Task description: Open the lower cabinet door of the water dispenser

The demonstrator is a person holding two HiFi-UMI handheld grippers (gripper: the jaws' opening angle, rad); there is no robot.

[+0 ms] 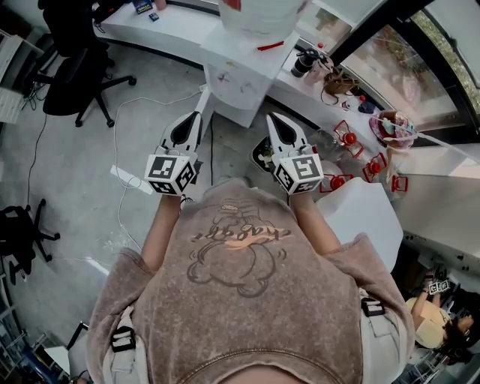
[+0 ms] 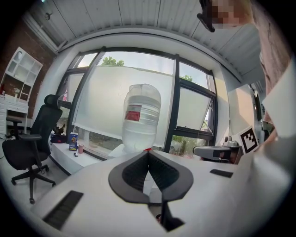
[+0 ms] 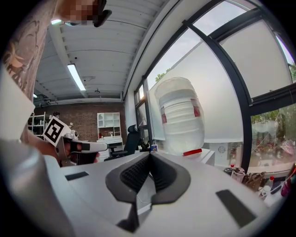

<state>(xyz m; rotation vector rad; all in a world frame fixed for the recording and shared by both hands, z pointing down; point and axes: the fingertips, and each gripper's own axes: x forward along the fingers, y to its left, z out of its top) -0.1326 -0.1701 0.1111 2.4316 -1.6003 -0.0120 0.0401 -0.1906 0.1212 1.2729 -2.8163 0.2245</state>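
Your L gripper (image 1: 196, 116) and R gripper (image 1: 271, 118) each have jaws pressed together, tips touching, w/ nothing between. You hold them side by side, apart, pointing at the water dispenser (image 1: 238, 79) just ahead, beside the white counter (image 1: 165, 30), bottle (image 1: 259, 13) on top. Its lower door can't be made out

The person wears a short-sleeved T-shirt (image 1: 247, 285) of washed grey-brown cloth, with a cartoon figure and curly letters printed on it. Below it there is a pale garment with a black buckle (image 1: 124, 339) at each side. The left gripper (image 1: 197, 114) and the right gripper (image 1: 272, 117) have smooth white shells with a dark drop-shaped opening. Each one carries a cube (image 1: 171, 174) with black-and-white square markers. Their fingers (image 2: 136, 172) are black and ribbed on the inner side.
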